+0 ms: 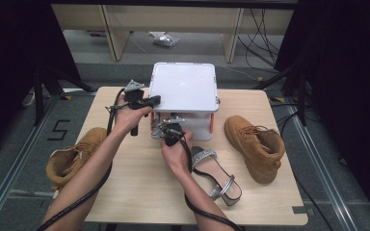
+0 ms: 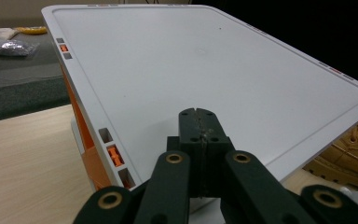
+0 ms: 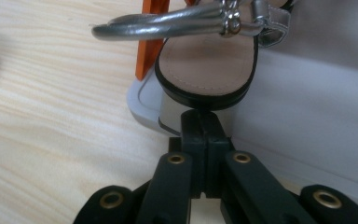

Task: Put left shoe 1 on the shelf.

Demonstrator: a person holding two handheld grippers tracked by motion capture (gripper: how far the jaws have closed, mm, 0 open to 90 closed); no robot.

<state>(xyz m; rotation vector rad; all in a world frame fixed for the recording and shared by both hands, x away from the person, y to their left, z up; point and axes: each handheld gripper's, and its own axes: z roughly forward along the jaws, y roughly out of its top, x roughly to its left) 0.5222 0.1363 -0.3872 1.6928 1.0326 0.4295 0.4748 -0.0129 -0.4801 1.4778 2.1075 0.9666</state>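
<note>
**Silver sandal at the box mouth: slip risk**

Left gripper [image 2: 199, 116]: jaws together, empty, over the white box's lid [image 2: 205, 60]. Right gripper [image 3: 200, 116]: jaws together too, tips against the heel of the silver sandal [image 3: 205, 65] on the box's floor [image 3: 307, 116]. Easy to skid off that smooth heel, twisting the sandal into the orange latch [image 3: 151, 42].

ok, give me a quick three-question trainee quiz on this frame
1. True or false: the left boot and the right boot touch each other.
2. The left tongs are: A) wide open, B) shut on nothing, C) shut on a boot.
3. What colour are the latches on the box?

Key: 1 false, they lie on opposite sides of the box; 2 B; 3 orange.
</note>
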